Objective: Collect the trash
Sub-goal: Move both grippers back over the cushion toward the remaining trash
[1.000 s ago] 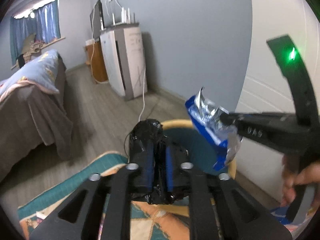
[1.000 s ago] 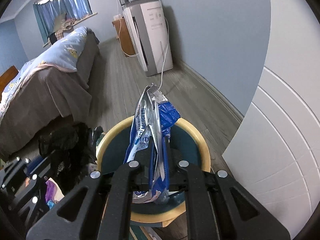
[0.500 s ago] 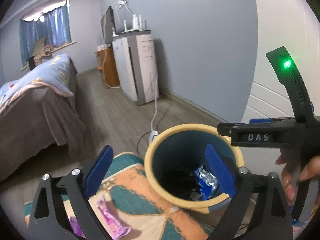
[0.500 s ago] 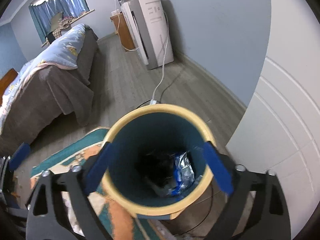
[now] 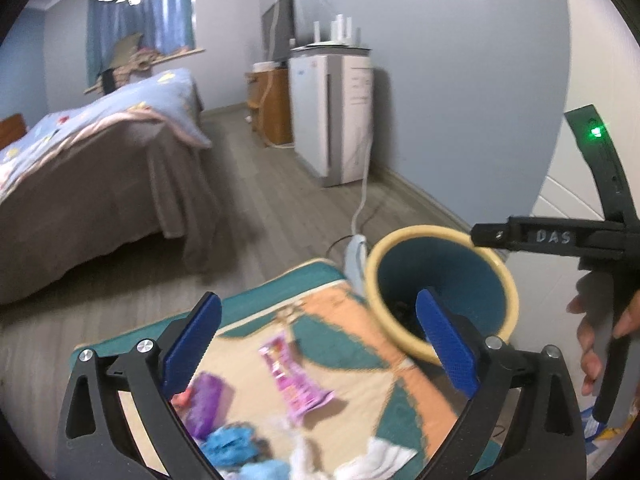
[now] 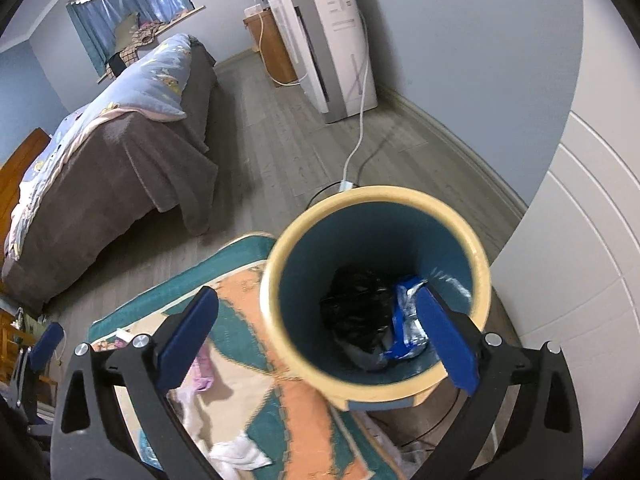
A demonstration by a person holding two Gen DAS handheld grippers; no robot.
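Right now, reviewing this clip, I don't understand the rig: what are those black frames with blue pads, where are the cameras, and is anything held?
There is no robot. A person carries a hand-held two-finger gripper in each hand, with a fisheye camera looking along its fingers. In the left view you see the left gripper, open and empty, above a patterned rug with a pink wrapper and other scraps. In the right view the right gripper, also open and empty, hangs over the yellow-rimmed bin. Both have just opened. A black bag and a blue foil wrapper lie inside the bin.
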